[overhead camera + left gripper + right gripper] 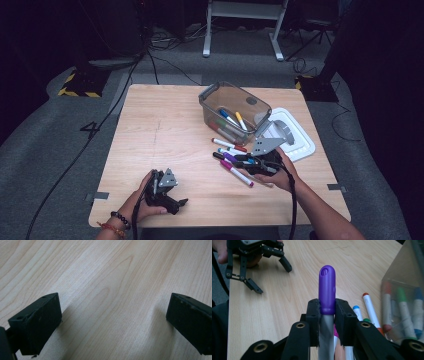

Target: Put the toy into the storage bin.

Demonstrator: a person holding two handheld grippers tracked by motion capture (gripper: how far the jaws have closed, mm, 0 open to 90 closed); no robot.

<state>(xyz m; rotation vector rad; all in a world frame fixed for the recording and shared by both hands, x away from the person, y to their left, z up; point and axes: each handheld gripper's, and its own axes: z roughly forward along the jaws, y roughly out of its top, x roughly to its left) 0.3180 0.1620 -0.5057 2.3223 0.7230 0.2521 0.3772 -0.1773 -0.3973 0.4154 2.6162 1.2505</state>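
While my left hand rests near the front edge, the light wooden table (165, 130) carries everything I work with. On its far right part stands the clear plastic bin (231, 111), tilted, with several markers inside; red, green and blue caps show through its wall in the right gripper view. Just beside the bin, at the table's right edge, lies the white lid (300, 137).

My left gripper (172, 197) sits low over bare wood near the front left. Its 2 jaws stand wide apart in the left gripper view, nothing between them.

My right gripper (327, 312) is at the right of the table, in front of the bin, above the loose markers. Its jaws are clamped on the purple marker (327, 290): the pads press just below the purple cap, the cap sticks out past the jaw tips, and the grey barrel runs back between the jaws toward my hand.

Loose markers lie on the wood in front of the bin, near my right hand: a red-capped marker (227, 144), a blue-capped marker (357, 311) beside it, and a magenta marker (236, 173) nearest to me.
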